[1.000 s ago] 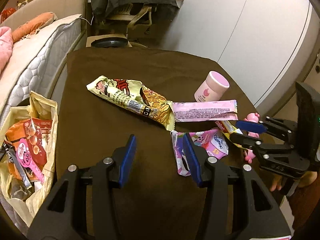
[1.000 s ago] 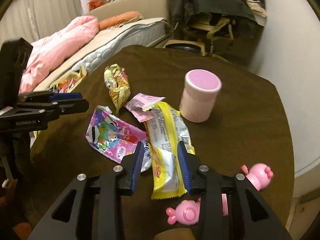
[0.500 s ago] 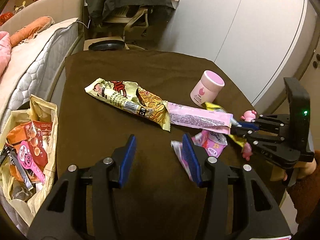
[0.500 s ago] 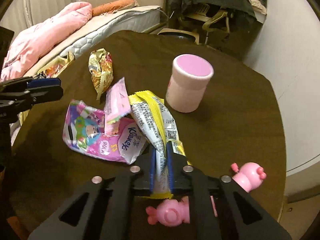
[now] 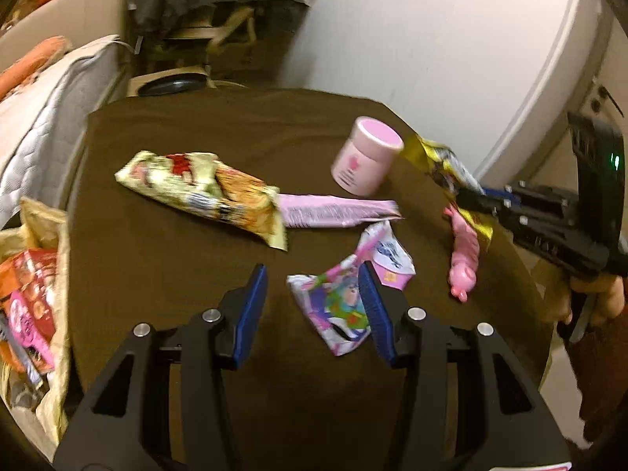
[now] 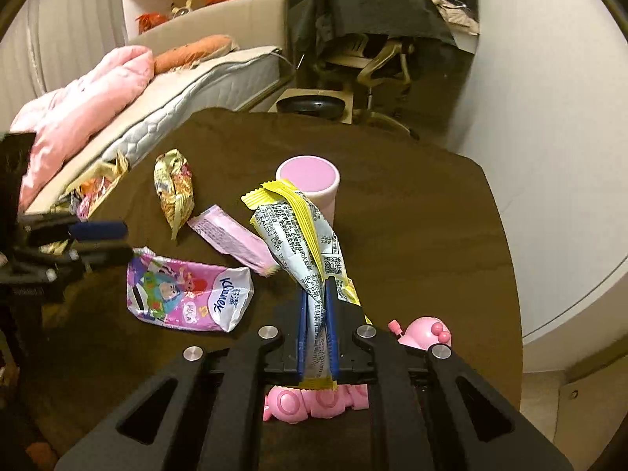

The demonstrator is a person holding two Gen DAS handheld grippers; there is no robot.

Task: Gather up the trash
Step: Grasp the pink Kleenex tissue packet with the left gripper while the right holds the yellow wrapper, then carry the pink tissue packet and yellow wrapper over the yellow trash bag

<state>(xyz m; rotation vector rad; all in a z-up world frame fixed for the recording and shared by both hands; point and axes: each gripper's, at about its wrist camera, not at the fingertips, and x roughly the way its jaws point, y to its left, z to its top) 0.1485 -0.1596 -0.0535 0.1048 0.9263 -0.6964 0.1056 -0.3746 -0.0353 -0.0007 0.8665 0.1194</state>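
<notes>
My right gripper (image 6: 316, 294) is shut on a yellow and silver snack wrapper (image 6: 298, 227) and holds it lifted above the brown table (image 6: 412, 227); the gripper also shows in the left wrist view (image 5: 467, 202). My left gripper (image 5: 314, 282) is open and empty just above the pink Kleenex tissue pack (image 5: 345, 302), which lies flat (image 6: 184, 294). A pink wrapper (image 5: 337, 212) and a yellow noodle wrapper (image 5: 204, 192) lie on the table.
A pink lidded jar (image 5: 365, 161) stands at the back right. A pink pig toy (image 5: 465, 251) lies at the right edge. A paper bag (image 5: 35, 298) with several wrappers inside hangs off the left edge. A mattress (image 6: 204, 86) lies beyond.
My right gripper closed on the yellow wrapper and lifted it off the table. The tissue pack shifted. My left gripper stayed open and moved nearer the pack.
</notes>
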